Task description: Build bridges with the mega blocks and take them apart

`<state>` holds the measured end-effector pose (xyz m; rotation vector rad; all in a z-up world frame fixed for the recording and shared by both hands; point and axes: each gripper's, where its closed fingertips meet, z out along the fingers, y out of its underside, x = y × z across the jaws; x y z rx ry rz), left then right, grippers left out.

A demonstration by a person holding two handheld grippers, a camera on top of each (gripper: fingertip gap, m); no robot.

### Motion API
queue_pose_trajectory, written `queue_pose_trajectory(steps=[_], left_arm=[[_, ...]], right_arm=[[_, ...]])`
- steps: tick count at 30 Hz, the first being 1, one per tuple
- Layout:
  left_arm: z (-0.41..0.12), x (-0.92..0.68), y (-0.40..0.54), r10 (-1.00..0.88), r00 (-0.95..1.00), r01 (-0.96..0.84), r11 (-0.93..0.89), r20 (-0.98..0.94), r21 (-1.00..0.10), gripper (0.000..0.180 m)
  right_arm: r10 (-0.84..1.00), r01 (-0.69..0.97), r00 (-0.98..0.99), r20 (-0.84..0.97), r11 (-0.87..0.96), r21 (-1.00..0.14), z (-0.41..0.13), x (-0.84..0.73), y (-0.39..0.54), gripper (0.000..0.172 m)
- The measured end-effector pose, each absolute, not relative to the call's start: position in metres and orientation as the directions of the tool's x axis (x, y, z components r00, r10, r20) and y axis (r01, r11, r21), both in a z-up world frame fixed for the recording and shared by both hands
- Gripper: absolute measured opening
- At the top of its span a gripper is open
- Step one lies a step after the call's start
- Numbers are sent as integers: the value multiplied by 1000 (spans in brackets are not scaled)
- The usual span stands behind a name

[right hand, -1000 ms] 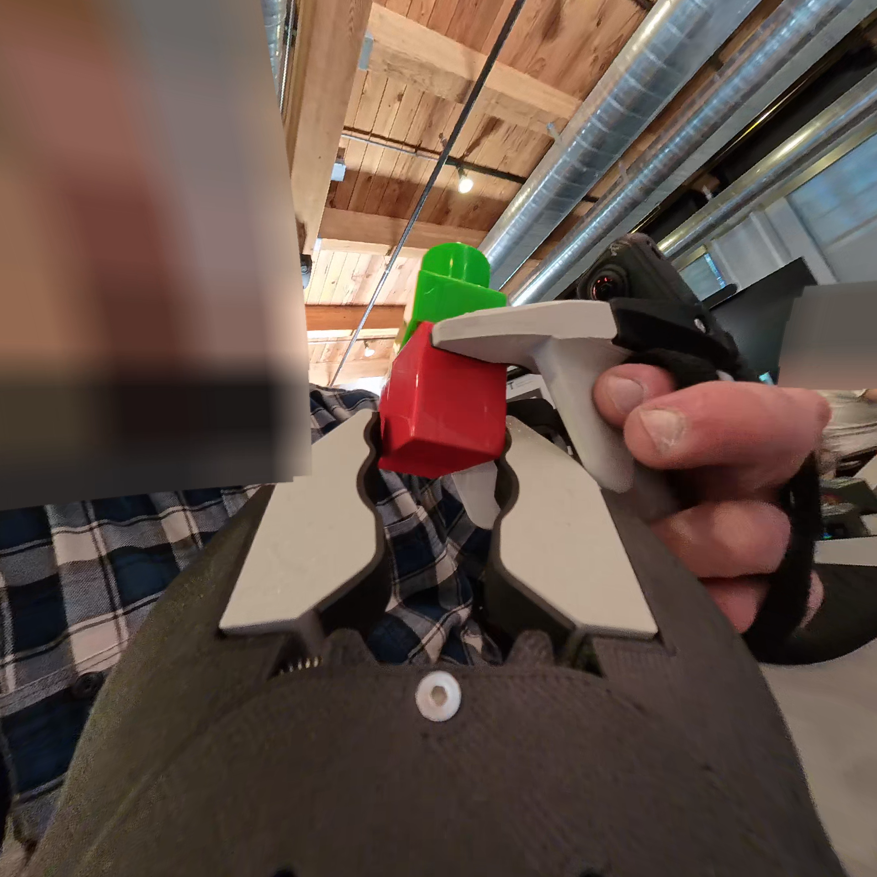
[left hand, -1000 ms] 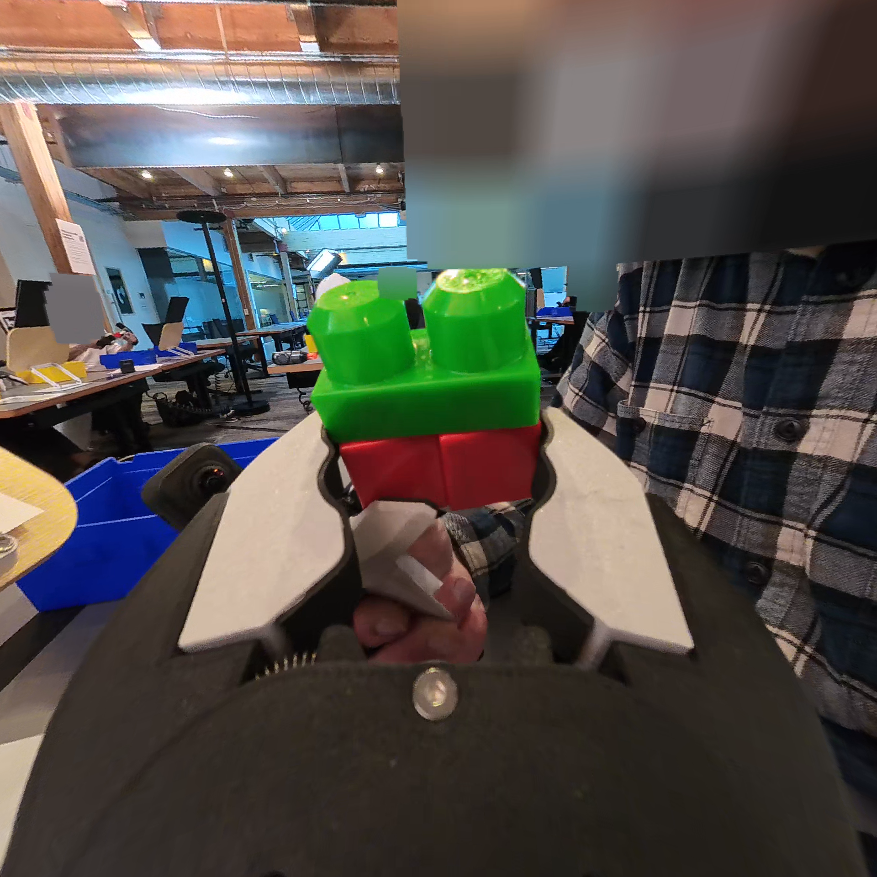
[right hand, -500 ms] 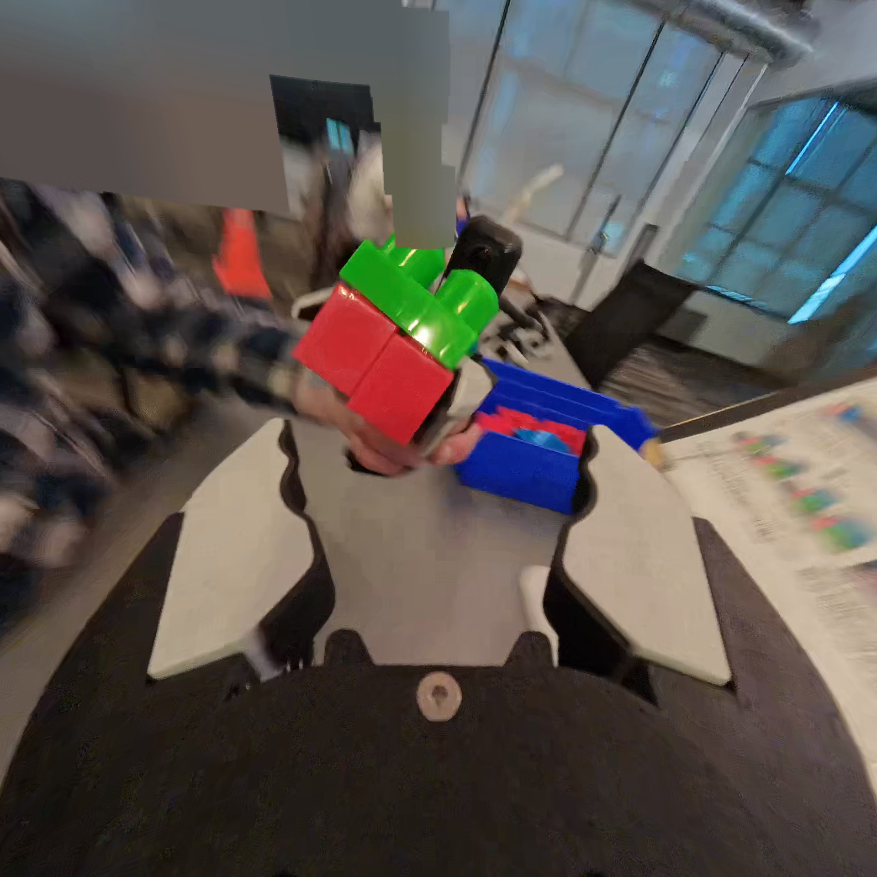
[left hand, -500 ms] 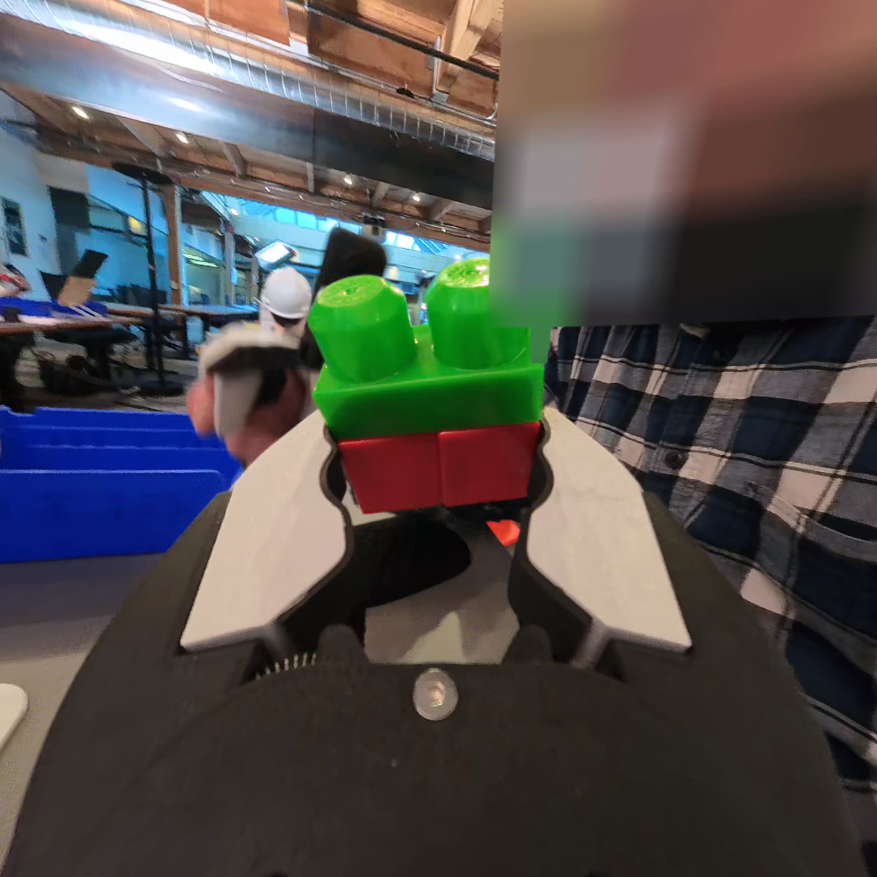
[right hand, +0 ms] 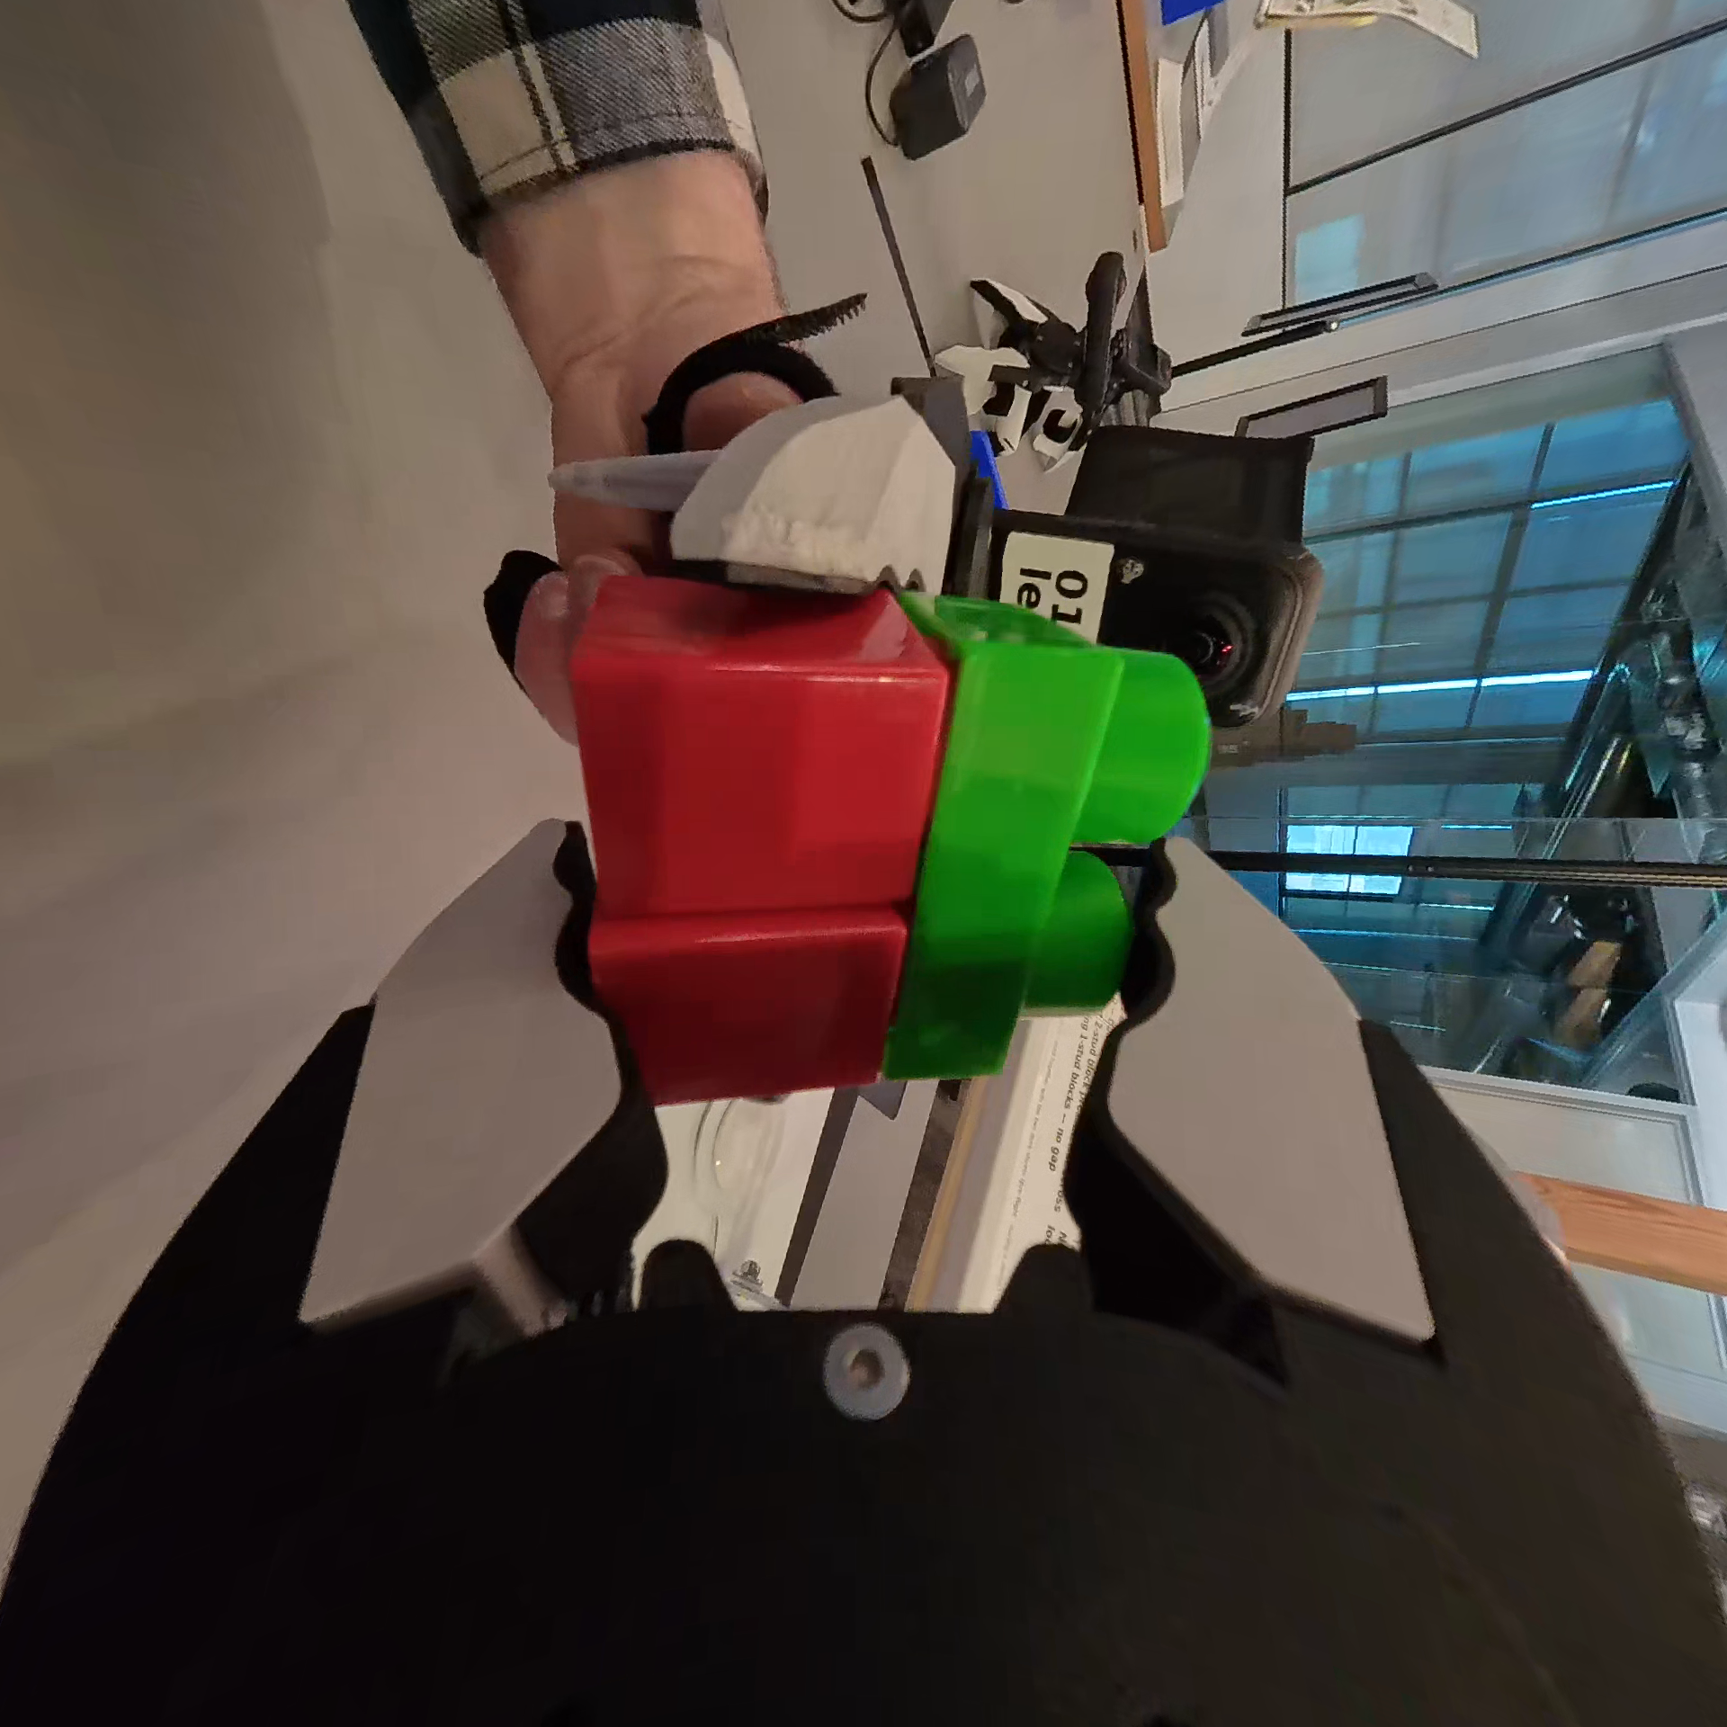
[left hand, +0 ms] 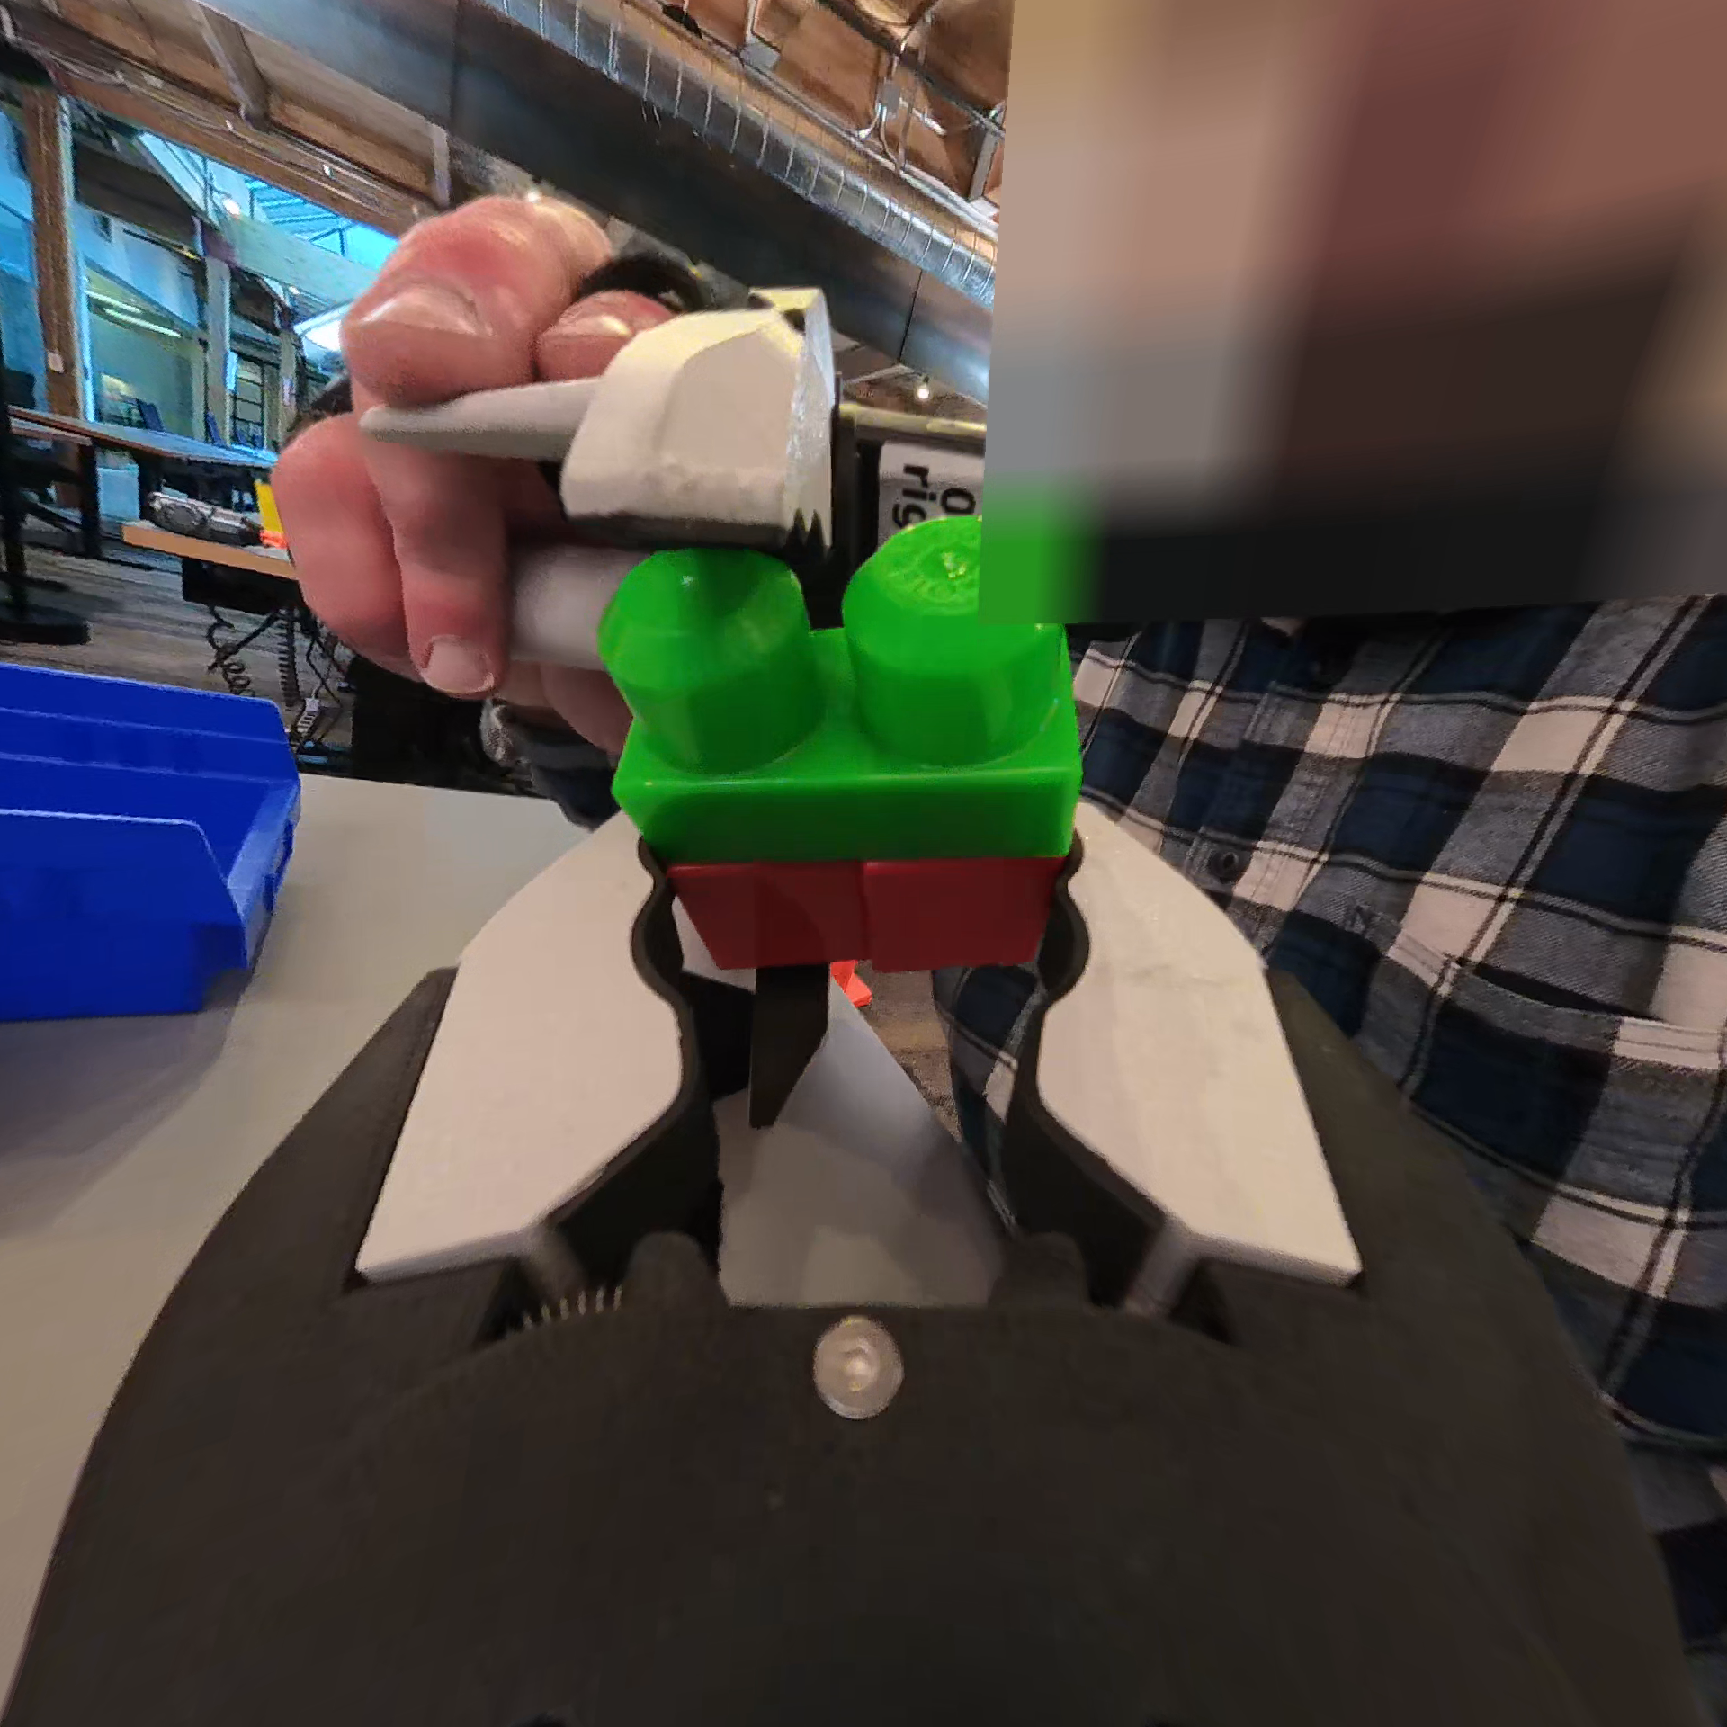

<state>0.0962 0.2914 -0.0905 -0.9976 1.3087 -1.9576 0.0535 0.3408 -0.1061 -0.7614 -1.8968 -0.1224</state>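
My left gripper point(left hand: 864, 897) is shut on two red blocks point(left hand: 864, 911) set side by side, with a green two-stud block point(left hand: 841, 804) pressed on top of them. The pads press on the red blocks' outer sides. The stack is held in the air. My right gripper point(right hand: 869, 888) is wide open and straddles the same stack lengthwise. One finger is at the red base point(right hand: 757, 766) and the other is just off a stud of the green block point(right hand: 1009, 841). In the left wrist view, one right finger point(left hand: 692, 449) sits above the studs and the other is under the red blocks.
A blue bin point(left hand: 121, 841) stands on the grey table point(left hand: 374, 888) at the left. A person in a plaid shirt point(left hand: 1402, 841) is close behind the stack. A printed sheet point(right hand: 1056, 1121) and a black device with a cable point(right hand: 934, 93) lie on the table. One gripper's finger ends stand about 5 cm off the other's.
My right gripper opened wide beside the red blocks, swung away, turned and came back, and it now straddles the stack from base to studs. My left gripper kept its hold throughout.
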Motion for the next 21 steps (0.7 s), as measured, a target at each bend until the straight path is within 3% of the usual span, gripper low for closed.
queue_pose_trajectory(steps=[2,8,12,21], left_arm=[[-92,96,291,-785,-556,43,-353,272,-935,77],[-98,95,296,-780,-549,40,-384,301,-922,76],[-97,95,298,-785,-546,46,-377,293,-925,75],[-103,102,293,-758,-565,-24,-378,325,-925,74]], right_arm=[[471,563,-253,845,782,-267,-106,54,340,102],[486,572,-241,840,771,-282,-113,53,344,102],[428,563,-276,861,798,-216,-116,55,344,126],[476,554,-339,812,798,-237,-120,49,333,120]])
